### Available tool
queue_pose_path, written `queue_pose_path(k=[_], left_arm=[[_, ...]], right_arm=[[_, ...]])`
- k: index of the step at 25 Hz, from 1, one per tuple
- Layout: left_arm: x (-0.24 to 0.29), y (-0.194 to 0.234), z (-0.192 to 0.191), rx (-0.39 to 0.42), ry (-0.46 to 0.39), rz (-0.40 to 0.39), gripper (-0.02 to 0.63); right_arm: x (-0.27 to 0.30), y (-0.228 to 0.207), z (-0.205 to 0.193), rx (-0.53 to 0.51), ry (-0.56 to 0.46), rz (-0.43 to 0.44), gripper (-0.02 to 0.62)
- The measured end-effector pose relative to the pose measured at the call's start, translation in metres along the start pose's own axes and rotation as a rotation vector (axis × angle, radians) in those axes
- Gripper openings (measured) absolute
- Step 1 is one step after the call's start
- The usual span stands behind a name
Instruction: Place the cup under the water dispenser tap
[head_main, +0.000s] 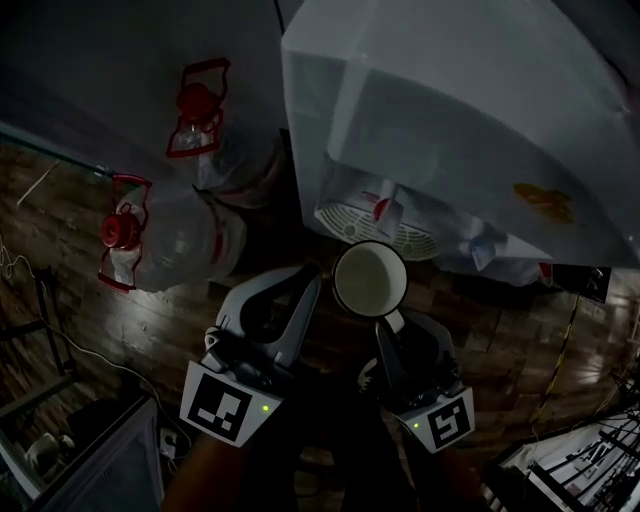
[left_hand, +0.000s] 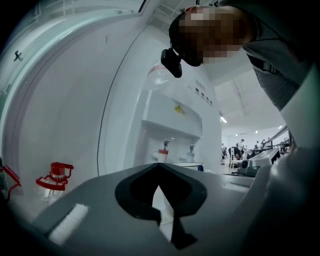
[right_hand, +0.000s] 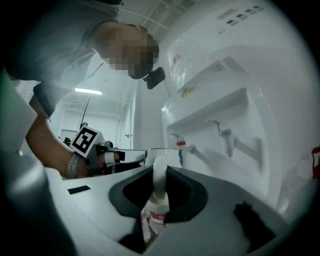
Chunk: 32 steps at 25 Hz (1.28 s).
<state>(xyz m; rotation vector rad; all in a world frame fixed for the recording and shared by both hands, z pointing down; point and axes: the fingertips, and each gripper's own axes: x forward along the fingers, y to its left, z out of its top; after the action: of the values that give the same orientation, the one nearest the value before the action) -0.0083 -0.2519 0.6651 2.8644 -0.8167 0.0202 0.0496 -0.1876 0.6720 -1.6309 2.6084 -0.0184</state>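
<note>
Head view: the right gripper (head_main: 392, 325) is clamping the handle of the white cup (head_main: 369, 279) and carrying it upright just ahead of its jaws. The water dispenser (head_main: 450, 120) is standing directly beyond the cup, with its red tap (head_main: 383, 208) and drip grille (head_main: 410, 240) lying just past the cup's far rim. The left gripper (head_main: 303, 288), just beside the cup on the right gripper's left, is keeping its jaws together on nothing. Judged progress: the cup is grasped and near the dispenser. Setting it on the grille beneath the tap and releasing it are remaining.
</note>
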Motion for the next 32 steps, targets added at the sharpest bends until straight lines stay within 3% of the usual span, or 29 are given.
queue_pose_path(k=[6,21,32], left_arm=[[0.011,0.012,-0.035,-0.001,0.006,0.01,0.006],[0.032,0.024,-0.077,0.023,-0.033,-0.001,0.006],[0.044,0.028,-0.096,0.024,-0.025,-0.004,0.006]], right_arm=[[0.009,-0.014,-0.038,-0.026,-0.003,-0.038,0.06],[0.035,-0.051,-0.093,-0.056,-0.067,-0.099,0.06],[0.042,-0.051,-0.111,-0.148,-0.052,-0.115,0.061]])
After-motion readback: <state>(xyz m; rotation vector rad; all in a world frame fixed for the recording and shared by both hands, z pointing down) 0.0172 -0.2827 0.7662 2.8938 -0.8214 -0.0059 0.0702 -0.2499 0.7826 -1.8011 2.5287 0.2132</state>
